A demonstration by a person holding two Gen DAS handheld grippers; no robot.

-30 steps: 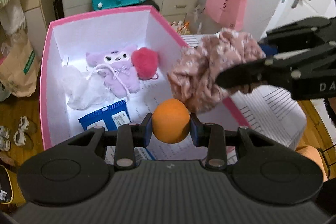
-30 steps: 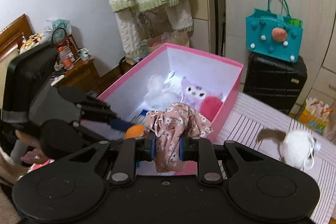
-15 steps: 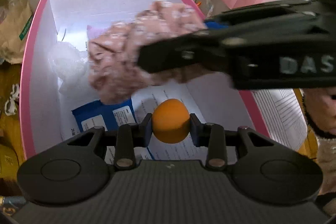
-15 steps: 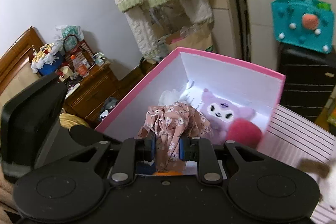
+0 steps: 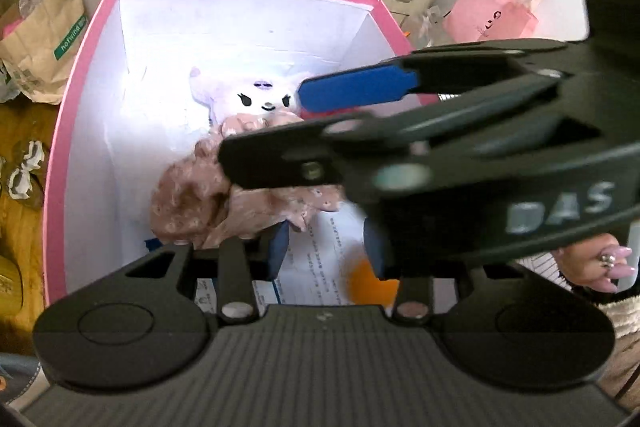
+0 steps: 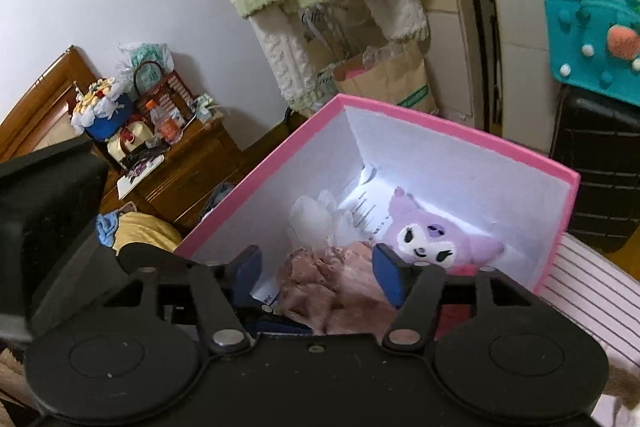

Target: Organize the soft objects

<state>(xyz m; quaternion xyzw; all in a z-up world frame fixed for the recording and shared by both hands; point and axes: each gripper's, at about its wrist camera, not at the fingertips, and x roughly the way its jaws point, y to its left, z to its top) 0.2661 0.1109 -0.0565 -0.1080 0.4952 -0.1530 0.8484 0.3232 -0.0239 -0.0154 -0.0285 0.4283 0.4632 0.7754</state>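
The floral cloth is lying loose in the pink box, just in front of the purple plush toy and beside a white fluffy thing, so this piece is looking delivered. The orange ball is sitting low by the right pad of the left tool, blurred, and seems to be leaving it. The right tool has just been opening; its jaws are standing wide apart around the cloth, not pressing it. The left tool has just been opening too, its jaws parted and gripping nothing. Whether more soft things are waiting on the striped desk, I cannot tell.
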